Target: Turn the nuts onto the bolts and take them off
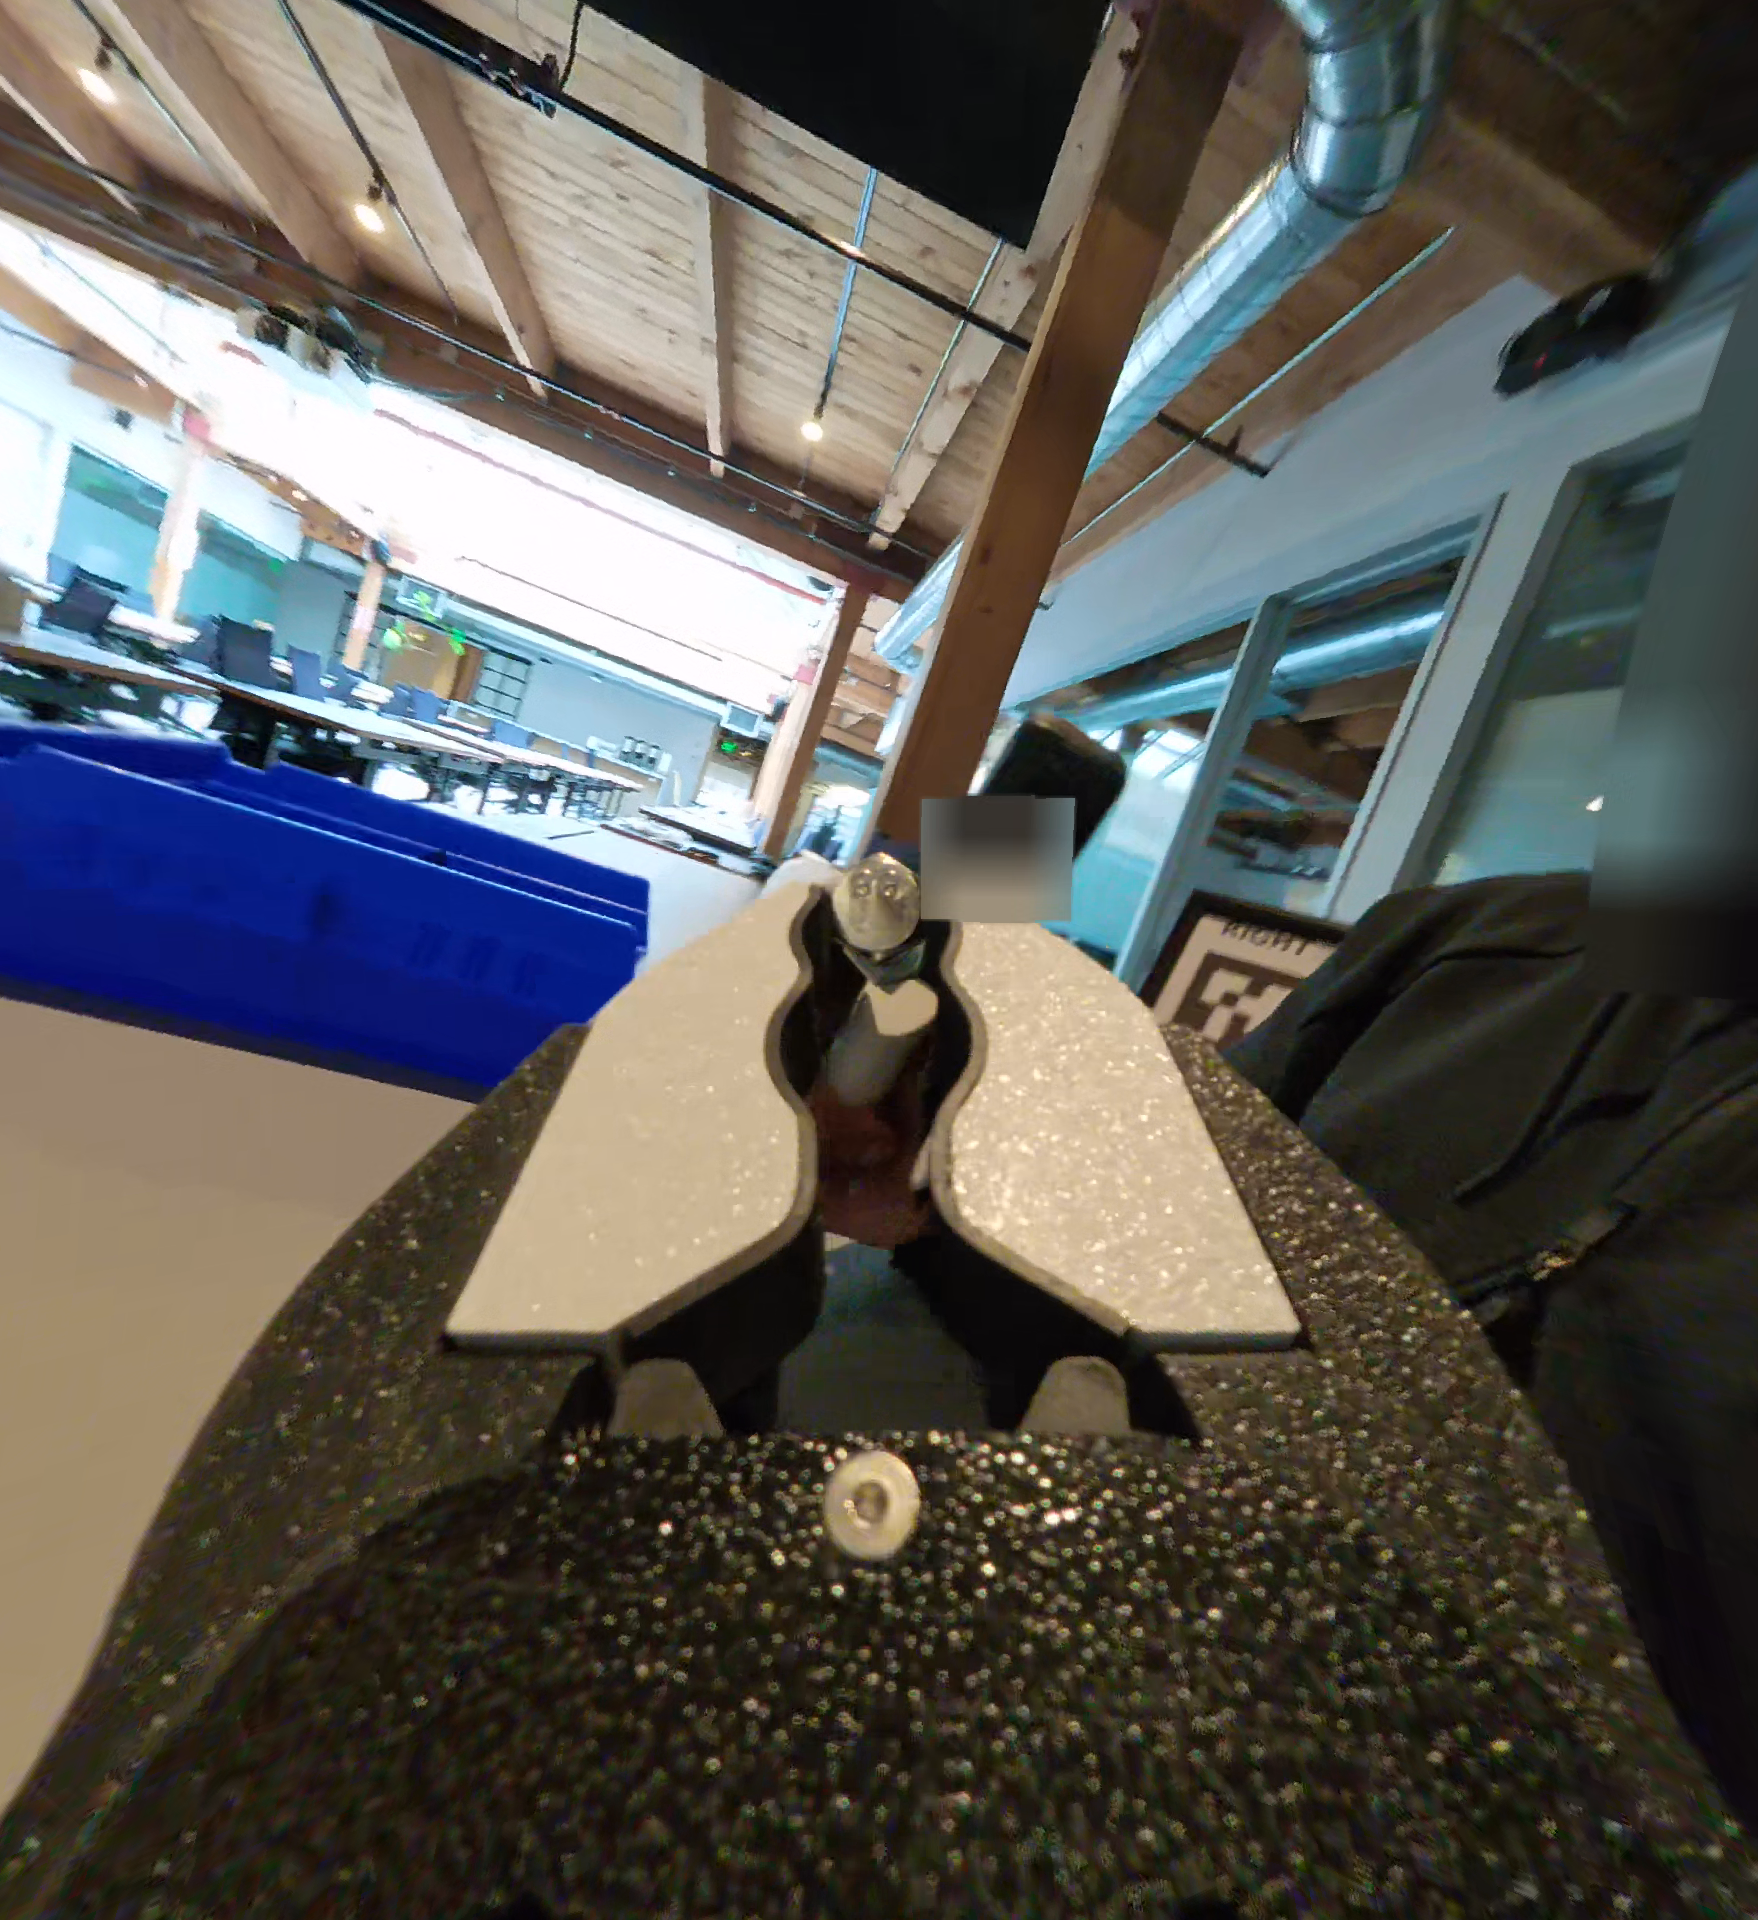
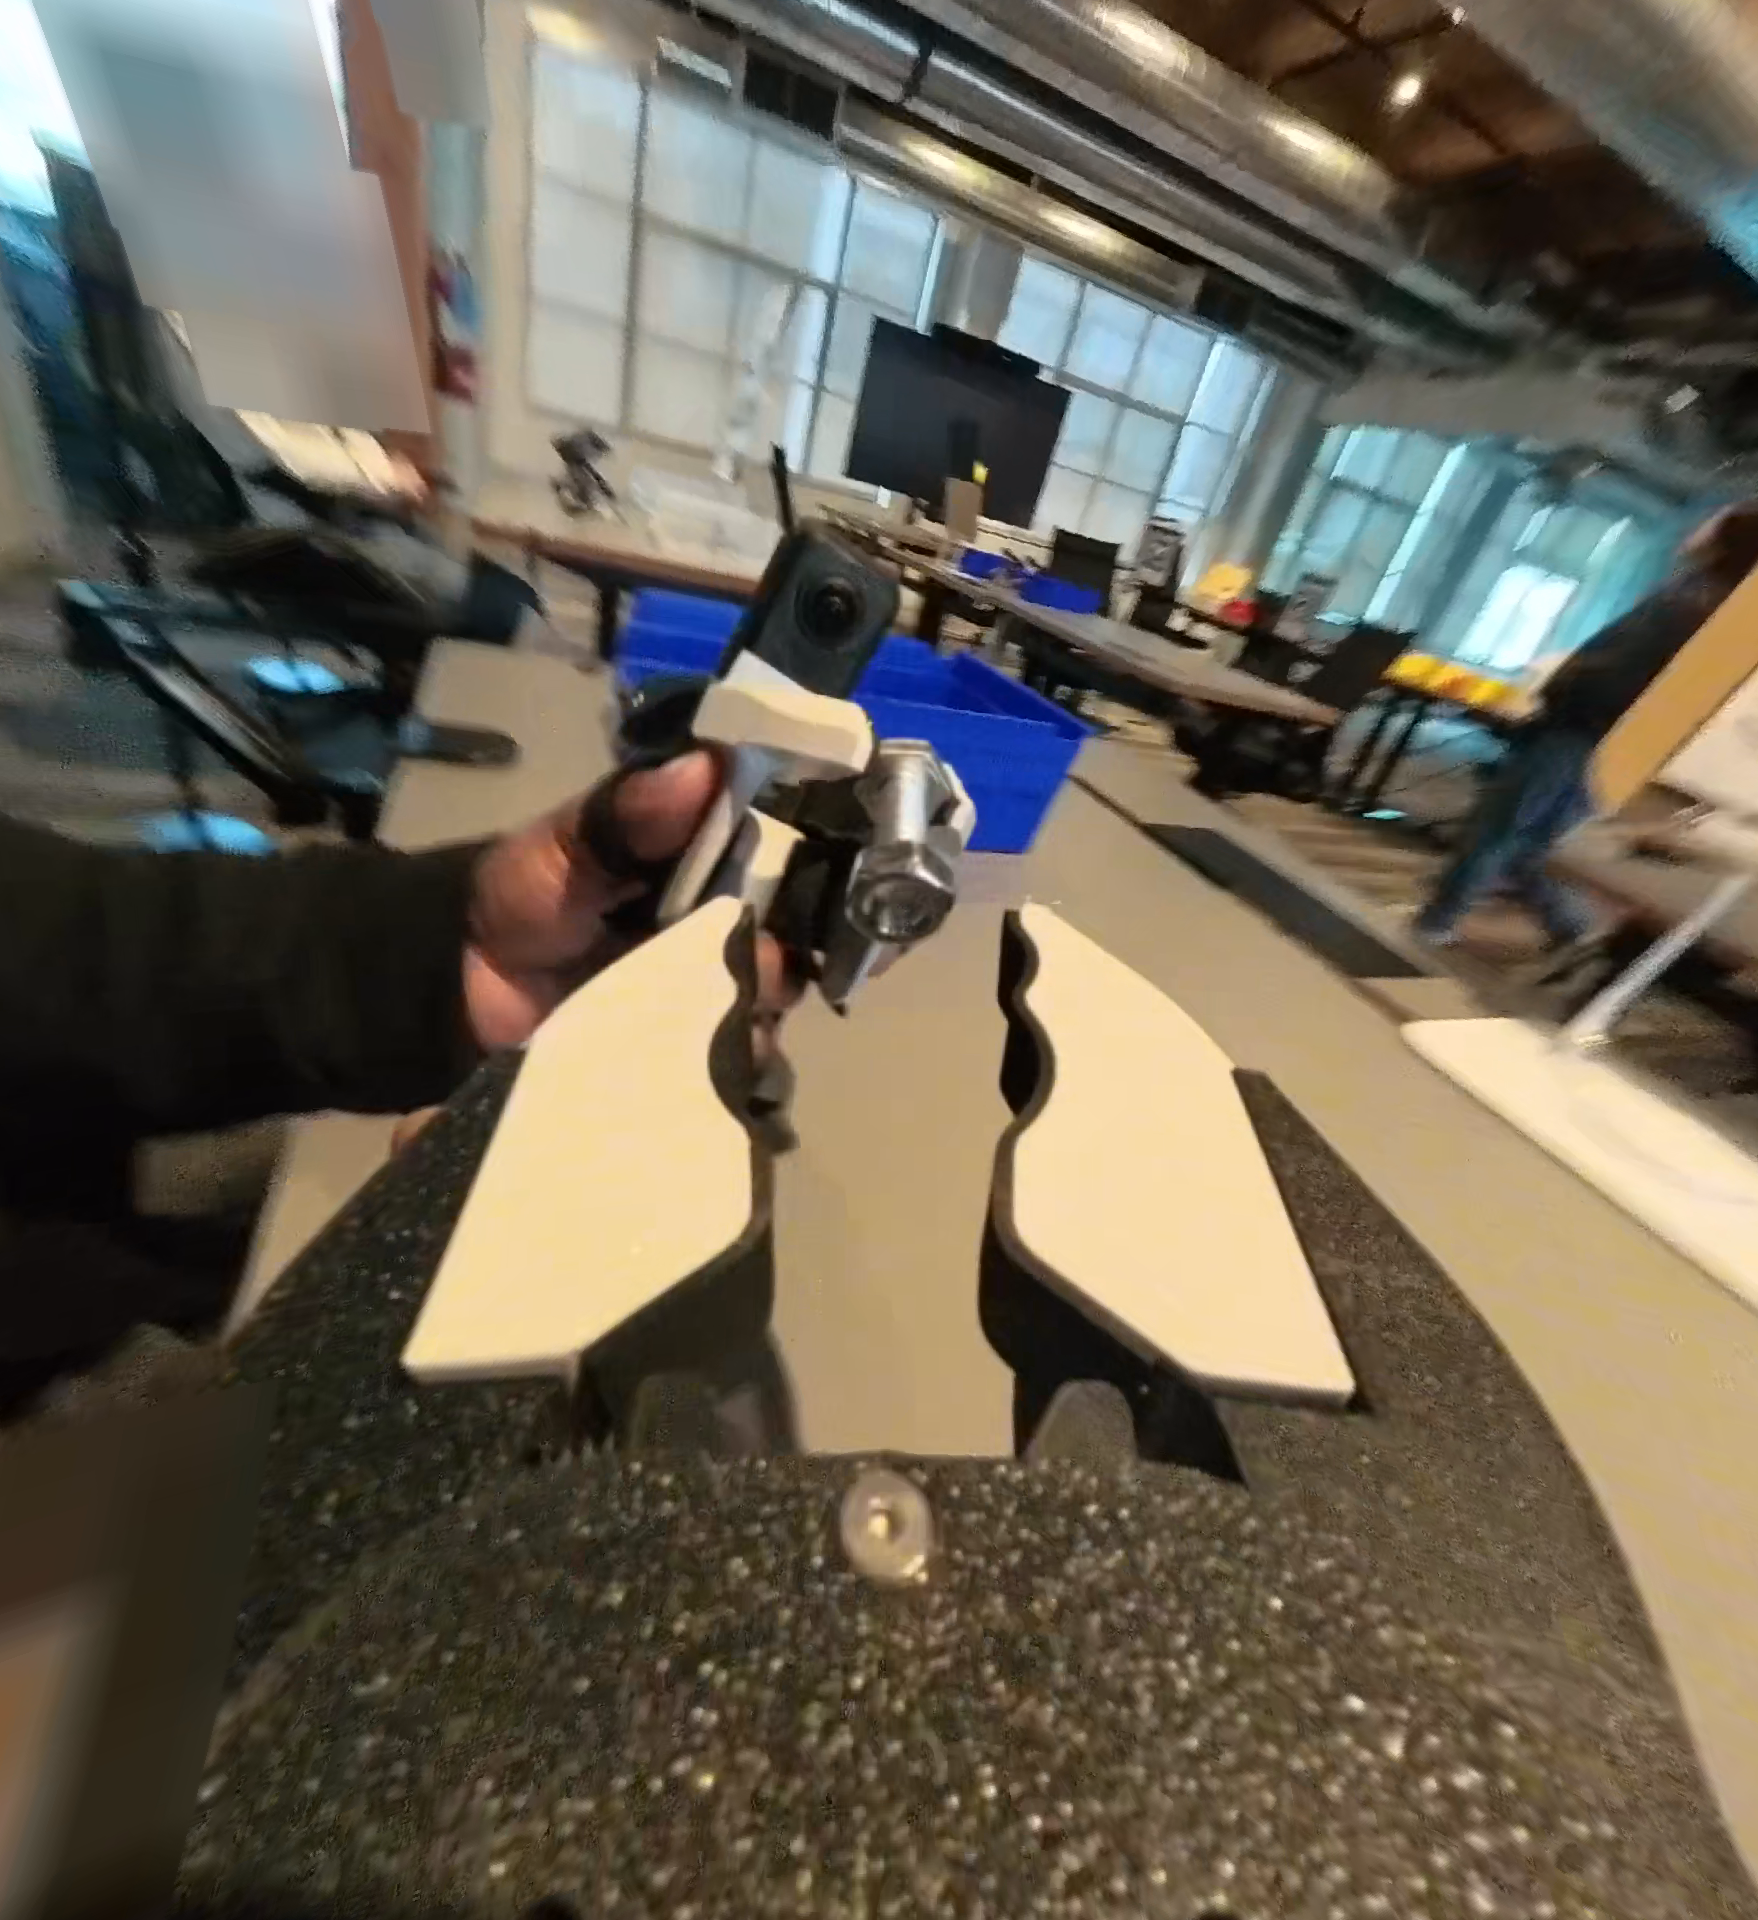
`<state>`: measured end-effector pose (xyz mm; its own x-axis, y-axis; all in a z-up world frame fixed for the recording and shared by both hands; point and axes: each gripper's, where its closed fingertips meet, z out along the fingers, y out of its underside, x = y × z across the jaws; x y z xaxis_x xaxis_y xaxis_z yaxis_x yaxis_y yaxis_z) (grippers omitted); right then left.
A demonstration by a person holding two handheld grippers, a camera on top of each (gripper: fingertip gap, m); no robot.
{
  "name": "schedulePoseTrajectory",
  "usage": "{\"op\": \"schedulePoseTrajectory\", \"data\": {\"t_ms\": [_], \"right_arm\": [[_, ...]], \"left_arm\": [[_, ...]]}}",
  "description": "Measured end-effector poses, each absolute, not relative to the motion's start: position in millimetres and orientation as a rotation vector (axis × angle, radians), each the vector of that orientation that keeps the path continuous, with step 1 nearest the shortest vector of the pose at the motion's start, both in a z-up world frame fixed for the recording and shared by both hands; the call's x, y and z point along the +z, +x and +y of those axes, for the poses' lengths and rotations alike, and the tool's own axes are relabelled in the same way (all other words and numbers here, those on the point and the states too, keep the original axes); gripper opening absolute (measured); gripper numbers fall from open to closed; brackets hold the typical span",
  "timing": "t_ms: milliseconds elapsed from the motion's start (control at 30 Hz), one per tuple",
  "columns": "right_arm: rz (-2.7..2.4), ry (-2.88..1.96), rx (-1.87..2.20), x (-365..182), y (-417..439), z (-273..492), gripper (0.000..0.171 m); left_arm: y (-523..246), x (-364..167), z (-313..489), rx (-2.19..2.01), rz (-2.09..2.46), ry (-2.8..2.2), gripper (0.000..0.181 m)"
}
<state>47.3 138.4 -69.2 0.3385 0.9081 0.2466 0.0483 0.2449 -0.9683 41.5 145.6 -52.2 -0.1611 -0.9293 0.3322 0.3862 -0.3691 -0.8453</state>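
My left gripper (image 1: 880,935) is shut on a silver bolt (image 1: 877,1023) and holds it above the grey table (image 1: 127,1195). The bolt's hex end (image 1: 880,902) sticks out past the fingertips. In the right wrist view a hand (image 2: 553,894) holds that left gripper (image 2: 802,769), and the bolt (image 2: 904,831) points at my camera with its hex end (image 2: 890,896) nearest. I cannot tell whether that hex end is the bolt head or a nut. My right gripper (image 2: 880,925) is open and empty, its fingertips just below and on either side of the hex end, not touching it.
A blue bin (image 1: 262,883) stands on the table to the left; it also shows behind the bolt in the right wrist view (image 2: 968,738). A dark sleeve (image 2: 179,966) crosses at left. A white board (image 2: 1623,1153) lies at right. A person (image 2: 1571,727) stands far right. Only a small space, under 4 cm, lies between the two pairs of fingers.
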Motion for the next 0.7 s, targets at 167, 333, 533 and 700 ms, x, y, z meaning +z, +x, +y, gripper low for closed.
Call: {"op": "schedulePoseTrajectory", "data": {"t_ms": [167,333,533,700], "right_arm": [[-0.979,-1.217,1.017,-64.2,51.8,139.8,0.040],[-1.003,-1.246,1.003,-69.4,49.0,139.7,0.033],[-1.019,-1.237,1.022,-69.1,46.0,134.7,0.029],[-1.026,-1.239,1.017,-70.5,46.2,134.7,0.018]], "left_arm": [[45.9,-52.6,142.1,-1.559,0.815,-1.091,0.016],[44.1,-50.3,141.5,-1.564,0.807,-1.074,0.016],[47.5,-52.5,139.2,-1.545,0.838,-1.083,0.017],[48.5,-52.7,137.4,-1.543,0.853,-1.079,0.017]]}}
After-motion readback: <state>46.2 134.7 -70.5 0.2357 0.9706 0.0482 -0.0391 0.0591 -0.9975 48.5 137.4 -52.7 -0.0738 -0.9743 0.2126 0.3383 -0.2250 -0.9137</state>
